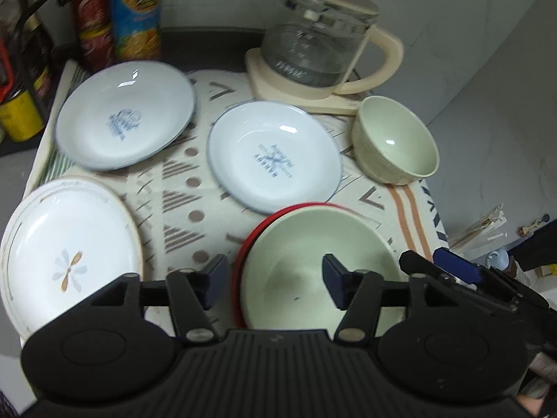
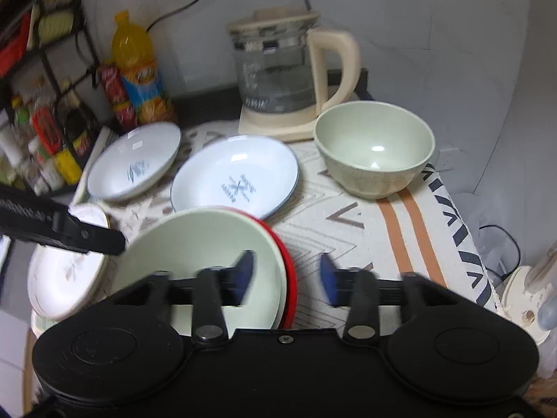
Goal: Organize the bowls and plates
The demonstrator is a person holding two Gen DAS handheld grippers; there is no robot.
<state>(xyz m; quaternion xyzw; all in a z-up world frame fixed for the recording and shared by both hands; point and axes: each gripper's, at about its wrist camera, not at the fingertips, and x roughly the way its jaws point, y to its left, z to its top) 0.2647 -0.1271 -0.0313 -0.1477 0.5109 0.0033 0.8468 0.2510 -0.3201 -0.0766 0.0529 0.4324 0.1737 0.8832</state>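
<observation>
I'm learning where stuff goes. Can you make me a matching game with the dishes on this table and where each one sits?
Things
1. pale green dish
2. small green bowl
3. flower plate
4. glass kettle

Places
A. on its cream base at the back
B. at the table's left front corner in the left wrist view
C. resting inside the red dish
D. alone on the cloth, right beside the kettle's base

Pairs: 1-C, 2-D, 3-B, 4-A

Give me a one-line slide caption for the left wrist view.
Open left gripper above a pale green dish nested in a red one, plates spread on the patterned cloth.
</observation>
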